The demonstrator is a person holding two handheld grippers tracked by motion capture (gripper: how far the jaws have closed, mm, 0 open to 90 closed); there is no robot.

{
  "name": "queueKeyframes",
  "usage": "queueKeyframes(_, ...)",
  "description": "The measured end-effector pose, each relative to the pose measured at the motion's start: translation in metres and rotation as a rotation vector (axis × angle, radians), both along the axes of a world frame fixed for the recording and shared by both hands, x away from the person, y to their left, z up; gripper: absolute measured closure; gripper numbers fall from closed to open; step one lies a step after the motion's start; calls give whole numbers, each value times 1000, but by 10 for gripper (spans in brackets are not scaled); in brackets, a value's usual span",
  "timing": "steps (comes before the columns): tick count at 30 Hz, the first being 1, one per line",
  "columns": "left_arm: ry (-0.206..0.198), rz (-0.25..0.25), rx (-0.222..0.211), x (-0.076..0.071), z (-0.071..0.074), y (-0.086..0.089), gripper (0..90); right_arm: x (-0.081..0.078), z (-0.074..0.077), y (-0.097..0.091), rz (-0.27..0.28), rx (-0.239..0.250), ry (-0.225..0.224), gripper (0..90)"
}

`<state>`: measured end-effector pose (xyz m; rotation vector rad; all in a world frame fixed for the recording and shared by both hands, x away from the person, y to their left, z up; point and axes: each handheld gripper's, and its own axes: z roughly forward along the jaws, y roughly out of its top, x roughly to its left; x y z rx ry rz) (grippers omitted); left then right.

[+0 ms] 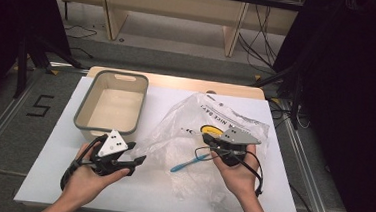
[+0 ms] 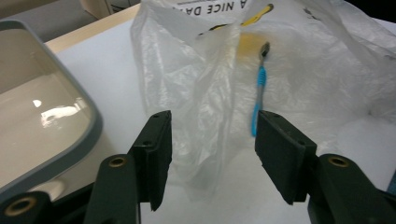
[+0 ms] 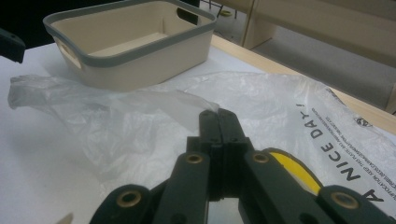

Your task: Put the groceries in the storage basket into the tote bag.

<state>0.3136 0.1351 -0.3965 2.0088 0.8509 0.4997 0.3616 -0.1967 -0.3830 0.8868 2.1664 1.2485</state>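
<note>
A crumpled clear plastic bag (image 1: 225,113) with black print and a yellow mark lies right of the table's middle. A blue toothbrush (image 1: 187,163) lies inside it. My right gripper (image 1: 206,137) is shut, and the bag's film (image 3: 116,121) rises in a fold to its closed tips (image 3: 218,114). My left gripper (image 1: 138,151) hovers at the bag's left edge, open, with nothing between its pads. Along its jaws (image 2: 212,126) I see a fold of the bag (image 2: 187,70) and, behind the film, the toothbrush (image 2: 259,93).
A beige tub with a grey rim (image 1: 82,121) stands at the table's back left, close to my left gripper (image 2: 88,116) (image 3: 140,49). The white table top (image 1: 45,176) has bare room at the front left. Wooden shelving and cables are beyond the far edge.
</note>
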Motion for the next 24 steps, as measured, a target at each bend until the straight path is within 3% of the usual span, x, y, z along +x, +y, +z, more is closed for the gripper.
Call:
queueKeyframes(3,5,17,8,1,-5,7,448,0,-1,1,3,-1,1,900)
queueKeyframes(8,60,6,58,7,-20,14,399,0,-1,1,2,-3,0,900)
queueKeyframes(13,68,-12,82,11,-29,12,393,0,-1,1,1,-4,3,900)
queueKeyframes(24,56,-12,55,14,-38,9,580,0,-1,2,2,-2,1,900)
